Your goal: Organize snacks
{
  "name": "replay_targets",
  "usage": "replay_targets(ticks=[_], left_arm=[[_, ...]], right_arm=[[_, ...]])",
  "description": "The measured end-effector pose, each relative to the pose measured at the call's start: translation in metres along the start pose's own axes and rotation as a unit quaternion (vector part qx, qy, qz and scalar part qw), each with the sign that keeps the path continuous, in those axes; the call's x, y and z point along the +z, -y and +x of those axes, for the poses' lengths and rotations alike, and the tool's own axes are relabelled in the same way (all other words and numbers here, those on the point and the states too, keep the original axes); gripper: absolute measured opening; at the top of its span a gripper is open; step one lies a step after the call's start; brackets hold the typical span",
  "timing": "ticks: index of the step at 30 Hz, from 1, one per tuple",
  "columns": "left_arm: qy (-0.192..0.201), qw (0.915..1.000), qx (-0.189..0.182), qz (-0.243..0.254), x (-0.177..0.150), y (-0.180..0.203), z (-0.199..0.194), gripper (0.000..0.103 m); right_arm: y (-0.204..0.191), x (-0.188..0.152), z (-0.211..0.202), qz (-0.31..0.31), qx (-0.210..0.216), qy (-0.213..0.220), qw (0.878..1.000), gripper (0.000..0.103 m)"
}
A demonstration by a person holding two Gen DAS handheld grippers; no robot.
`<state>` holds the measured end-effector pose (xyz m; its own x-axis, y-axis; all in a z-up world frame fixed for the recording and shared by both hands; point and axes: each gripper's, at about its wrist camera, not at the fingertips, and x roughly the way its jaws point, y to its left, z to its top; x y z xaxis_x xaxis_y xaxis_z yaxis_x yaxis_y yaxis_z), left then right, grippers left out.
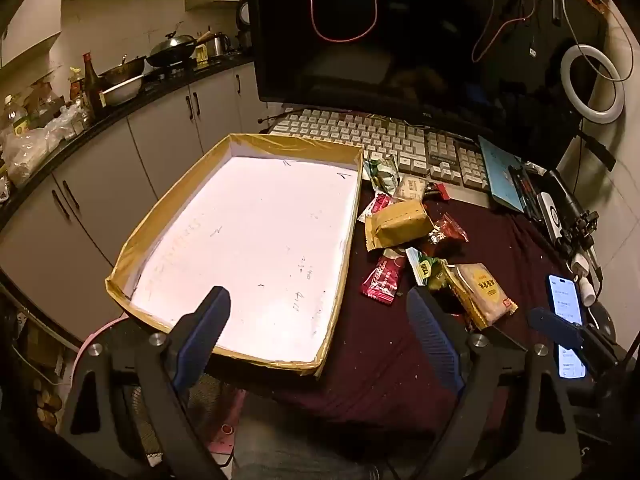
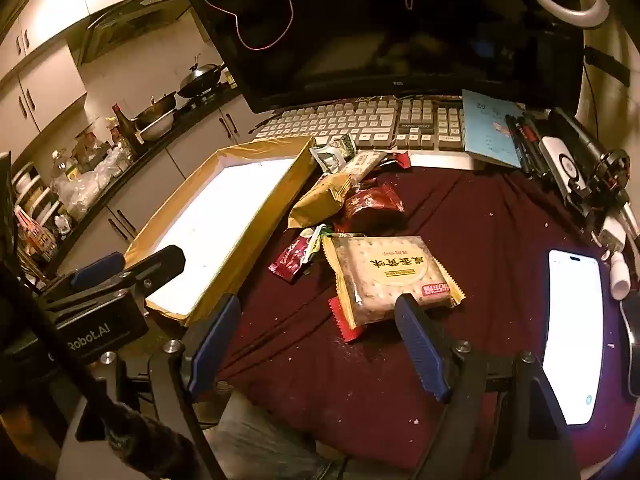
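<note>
The shallow tape-edged box [image 1: 240, 240] sits at the table's left edge, "Robot.AI" readable on the left gripper [image 2: 120, 276], jaws wide, holding nothing. Right of the box lie the snack packets [image 1: 404, 224] on the maroon cloth [image 2: 480, 216]. The right gripper [image 2: 316, 340] gapes empty above the cracker pack [image 2: 384, 272]. Behind: "TCL" monitor [image 2: 360, 20], keyboard [image 2: 360, 124]; phone [image 2: 572, 332] far right.

Left hand-held gripper [image 1: 316, 336], right hand-held gripper [image 2: 320, 340]: black frames, ribbed blue pads, silver screws, "Robot.AI" lettering.

Red wrapper [image 2: 345, 322] mostly under cracker packet [image 2: 390, 274]; print unreadable.
</note>
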<state>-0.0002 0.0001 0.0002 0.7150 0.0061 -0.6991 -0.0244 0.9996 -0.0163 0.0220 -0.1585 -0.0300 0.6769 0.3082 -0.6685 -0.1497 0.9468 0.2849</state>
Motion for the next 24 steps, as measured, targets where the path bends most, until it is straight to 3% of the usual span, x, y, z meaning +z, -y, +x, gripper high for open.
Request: replay_targets(ticks=[7,24], left_arm=[[0.006,1.0,-0.005,-0.004,-0.003,-0.004,-0.001,0.09],[-0.007,0.9999,0.006,0.011,-0.004,0.003,0.008,0.09]], right_arm=[[-0.004,-0.002,0.0,-0.02,-0.032,0.001,0.999,0.08],[0.001,-0.002,0.004,-0.015,-0.035,-0.001,0.999,0.08]])
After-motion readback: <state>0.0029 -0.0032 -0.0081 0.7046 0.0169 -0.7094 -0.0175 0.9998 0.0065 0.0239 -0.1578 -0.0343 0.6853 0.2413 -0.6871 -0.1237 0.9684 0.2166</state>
